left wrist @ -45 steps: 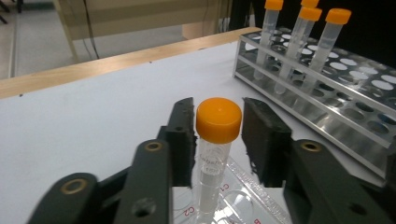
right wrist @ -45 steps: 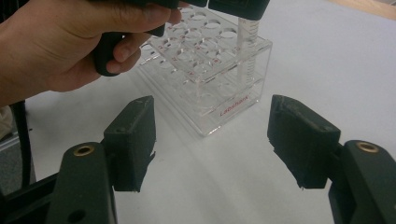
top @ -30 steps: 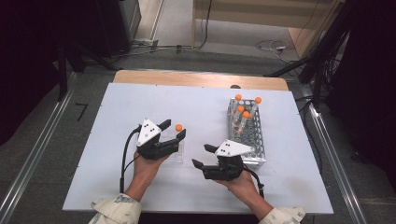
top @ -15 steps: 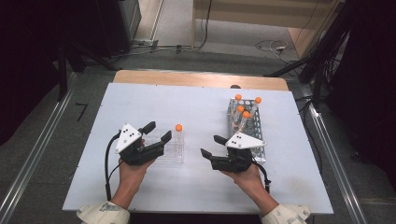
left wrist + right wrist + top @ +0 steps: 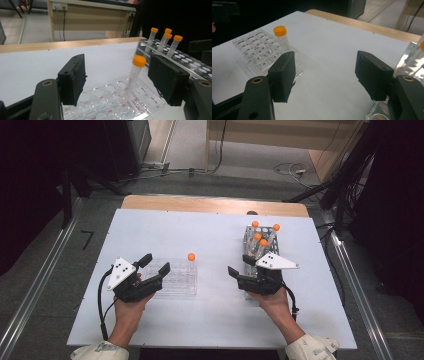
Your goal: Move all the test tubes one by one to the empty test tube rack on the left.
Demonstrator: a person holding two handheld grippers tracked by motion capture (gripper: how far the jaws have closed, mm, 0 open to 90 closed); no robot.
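A single orange-capped tube (image 5: 191, 259) stands in the clear plastic rack (image 5: 176, 279), at the rack's far right corner as the high view shows it, leaning a little in its hole; the other holes of that rack are bare. In the left gripper view the same tube (image 5: 134, 75) rises between the two black jaws but farther off, with clear space on both sides and no pad touching it. The left hand-held gripper (image 5: 153, 268) hovers over the near left part of the clear rack with its jaws spread wide and nothing in them. The rack lies flat on the white counter (image 5: 210, 240), left of centre. Well apart to the right, the right hand-held gripper (image 5: 239, 265) is likewise wide open and holds nothing; in the right gripper view only bare counter lies between its jaws, with the tube (image 5: 282, 37) and clear rack (image 5: 258, 47) beyond to the left. Just behind that gripper stands a metal rack (image 5: 270, 236) carrying four more orange-capped tubes (image 5: 260, 240) upright in its far half.
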